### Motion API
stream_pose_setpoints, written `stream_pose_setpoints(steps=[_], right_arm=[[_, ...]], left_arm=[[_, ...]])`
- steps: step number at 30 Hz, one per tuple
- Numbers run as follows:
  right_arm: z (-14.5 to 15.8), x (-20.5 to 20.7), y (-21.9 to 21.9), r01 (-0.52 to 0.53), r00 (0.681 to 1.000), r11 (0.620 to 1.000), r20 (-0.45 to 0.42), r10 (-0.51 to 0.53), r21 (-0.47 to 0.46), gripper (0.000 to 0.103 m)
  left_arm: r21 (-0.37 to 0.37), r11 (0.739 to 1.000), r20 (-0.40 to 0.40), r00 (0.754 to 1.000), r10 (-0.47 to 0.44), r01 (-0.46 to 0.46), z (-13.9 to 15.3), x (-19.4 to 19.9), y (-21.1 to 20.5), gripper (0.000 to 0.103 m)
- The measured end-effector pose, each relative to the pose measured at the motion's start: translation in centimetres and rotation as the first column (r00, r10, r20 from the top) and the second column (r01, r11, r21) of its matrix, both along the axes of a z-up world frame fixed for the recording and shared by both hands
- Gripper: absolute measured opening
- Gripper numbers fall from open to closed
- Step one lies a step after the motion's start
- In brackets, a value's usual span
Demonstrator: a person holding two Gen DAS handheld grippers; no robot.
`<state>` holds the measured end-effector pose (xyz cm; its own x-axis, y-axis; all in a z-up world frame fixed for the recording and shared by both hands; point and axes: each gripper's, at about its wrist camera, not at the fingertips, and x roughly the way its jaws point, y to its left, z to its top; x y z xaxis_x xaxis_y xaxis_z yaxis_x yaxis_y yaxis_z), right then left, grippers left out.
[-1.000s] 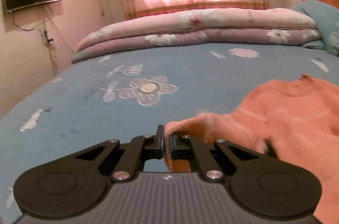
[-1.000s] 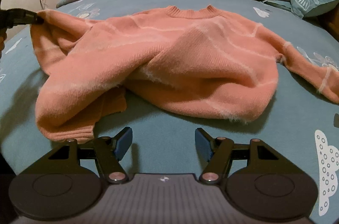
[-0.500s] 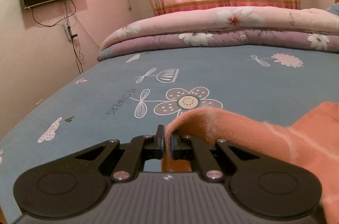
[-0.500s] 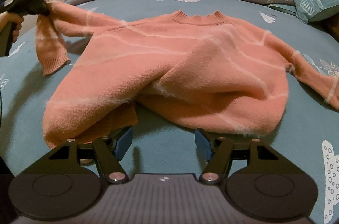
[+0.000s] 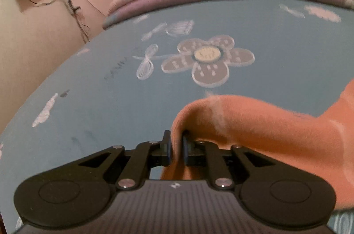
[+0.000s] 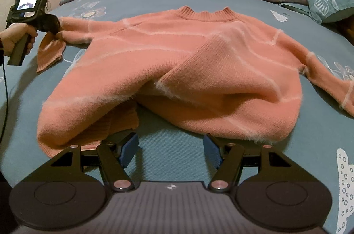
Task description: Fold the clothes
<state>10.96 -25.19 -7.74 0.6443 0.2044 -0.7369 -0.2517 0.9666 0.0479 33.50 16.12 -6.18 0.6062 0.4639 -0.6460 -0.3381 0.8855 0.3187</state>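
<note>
A fuzzy salmon-orange knitted sweater with thin pale stripes and a ribbed round collar (image 6: 188, 70) is spread front-up on the blue flower-printed bed sheet (image 6: 177, 152), collar towards the sheet's far edge. One sleeve is drawn out sideways, its cuff hanging; the hem is rumpled and partly turned up.

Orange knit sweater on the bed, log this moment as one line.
left gripper: jaws just opening, sleeve between | right gripper: open, empty | orange knit sweater: spread on blue bedsheet, hem bunched
</note>
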Motion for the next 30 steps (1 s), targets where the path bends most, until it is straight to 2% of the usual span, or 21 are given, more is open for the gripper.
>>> stream_pose_setpoints(steps=[2, 4, 6, 7, 8, 12, 14, 17, 19, 21, 23, 24, 26, 30], right_arm=[[0.1, 0.0, -0.2, 0.009, 1.000, 1.000, 0.004, -0.009, -0.003, 0.070], [0.2, 0.0, -0.7, 0.024, 1.000, 1.000, 0.013, -0.024, 0.004, 0.070], [0.4, -0.1, -1.1, 0.039, 0.999, 0.999, 0.023, -0.039, 0.014, 0.070], [0.5, -0.2, -1.4, 0.046, 0.999, 0.999, 0.028, -0.047, 0.019, 0.070], [0.5, -0.3, -1.6, 0.052, 0.998, 0.998, 0.030, -0.053, 0.018, 0.071], [0.3, -1.0, -2.6, 0.074, 0.997, 0.997, 0.038, -0.075, 0.009, 0.071], [0.3, -1.4, -3.1, 0.083, 0.996, 0.997, 0.042, -0.083, 0.004, 0.071], [0.2, -2.0, -4.0, 0.101, 0.994, 0.995, 0.051, -0.101, 0.002, 0.071], [0.3, -2.2, -4.5, 0.116, 0.992, 0.993, 0.055, -0.116, 0.005, 0.071], [0.5, -2.4, -5.1, 0.130, 0.989, 0.991, 0.063, -0.130, 0.015, 0.071], [0.7, -2.5, -5.8, 0.148, 0.986, 0.989, 0.071, -0.150, 0.029, 0.071], [0.7, -2.6, -6.1, 0.157, 0.985, 0.987, 0.071, -0.159, 0.032, 0.071], [0.7, -2.6, -6.8, 0.175, 0.982, 0.984, 0.072, -0.177, 0.039, 0.071], [0.4, -2.6, -7.9, 0.202, 0.977, 0.978, 0.062, -0.205, 0.049, 0.071]], left_arm=[[0.015, 1.000, -0.009, 1.000, -0.014, 0.014, 0.6, -0.8, -0.2, 0.016], [-0.011, 1.000, -0.011, 1.000, -0.017, 0.017, 1.5, -1.9, -0.2, 0.016], [-0.071, 0.997, 0.003, 0.999, -0.037, 0.037, 2.4, -3.3, 0.0, 0.031], [-0.094, 0.994, 0.005, 0.999, -0.052, 0.053, 2.8, -4.4, -0.2, 0.044], [-0.102, 0.992, -0.001, 0.997, -0.075, 0.074, 3.0, -5.4, -0.6, 0.048], [-0.049, 0.977, -0.023, 0.978, -0.207, 0.206, 3.9, -10.4, -3.6, 0.048], [-0.086, 0.955, -0.026, 0.958, -0.285, 0.282, 4.5, -13.2, -5.5, 0.048], [-0.215, 0.899, -0.045, 0.916, -0.399, 0.381, 5.2, -16.7, -8.8, 0.049], [-0.321, 0.846, -0.042, 0.886, -0.462, 0.425, 5.5, -18.6, -11.0, 0.049], [-0.419, 0.785, -0.018, 0.860, -0.510, 0.457, 5.7, -20.0, -12.9, 0.053], [-0.495, 0.729, 0.014, 0.843, -0.538, 0.474, 5.7, -21.2, -14.6, 0.063], [-0.517, 0.711, 0.027, 0.840, -0.542, 0.476, 5.4, -21.8, -15.3, 0.064], [-0.547, 0.693, 0.033, 0.840, -0.541, 0.469, 4.8, -22.3, -16.3, 0.064], [-0.534, 0.719, 0.034, 0.861, -0.507, 0.444, 3.2, -23.1, -17.4, 0.063]])
